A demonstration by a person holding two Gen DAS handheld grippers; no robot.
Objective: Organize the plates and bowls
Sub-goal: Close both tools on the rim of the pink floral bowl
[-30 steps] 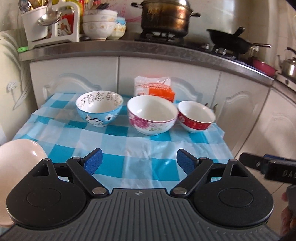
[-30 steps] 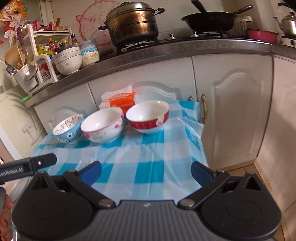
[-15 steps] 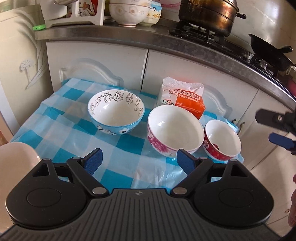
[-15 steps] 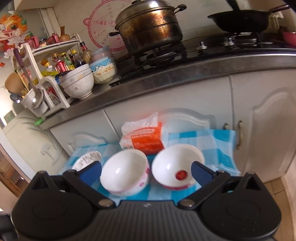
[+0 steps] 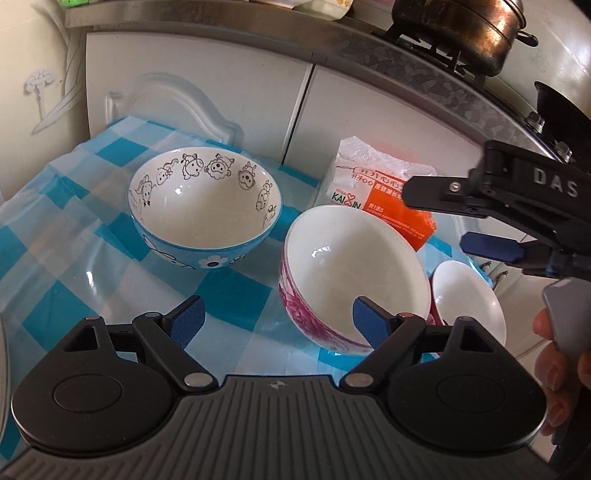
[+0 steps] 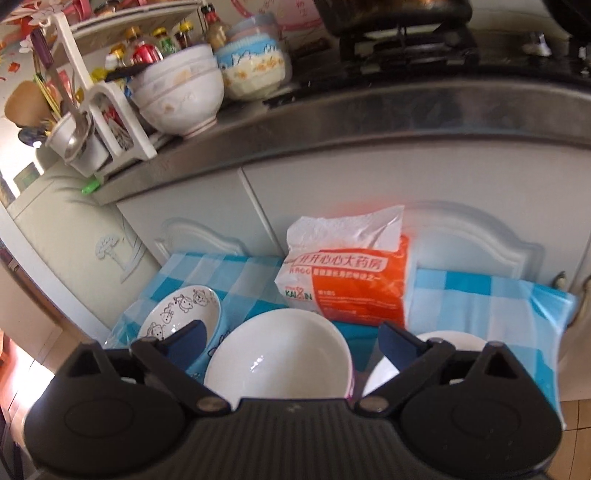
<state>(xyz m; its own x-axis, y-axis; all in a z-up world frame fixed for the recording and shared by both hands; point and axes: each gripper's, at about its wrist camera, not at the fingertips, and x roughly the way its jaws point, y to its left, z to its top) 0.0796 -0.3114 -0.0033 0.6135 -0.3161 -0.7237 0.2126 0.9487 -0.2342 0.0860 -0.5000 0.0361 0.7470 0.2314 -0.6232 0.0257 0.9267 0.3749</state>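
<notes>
Three bowls are sitting in a row on the tabletop (image 5: 92, 280) with the blue checked cloth: a blue bowl (image 5: 205, 210) with cartoon animals inside the rim, a pink-flowered bowl (image 5: 351, 277) in the middle, and a red bowl (image 5: 467, 295) at the right end. All three are standing upright and empty. One orange-and-white packet (image 6: 351, 277) is leaning behind them against the cabinet doors.

Two claws are showing. The left claw (image 5: 277, 317) is hanging open over the cloth in front of the blue and pink-flowered bowls, gripping nothing, its right finger overlapping the pink-flowered bowl's near rim in the view. The right claw (image 6: 291, 339) is standing wide, its jaws having just been closing a little, with the pink-flowered bowl below the gap and nothing pressed by the pads. From the left camera it is reaching in from the right, above the packet and the red bowl.

The red bowl is getting mostly hidden behind claw parts in both views; its red outside is barely showing. On the upper counter two stacks of bowls (image 6: 184, 92) are sitting beside a rack; counting them inside each stack is not possible. A pot (image 5: 461, 29) on the stove is being cut off at the frame top.
</notes>
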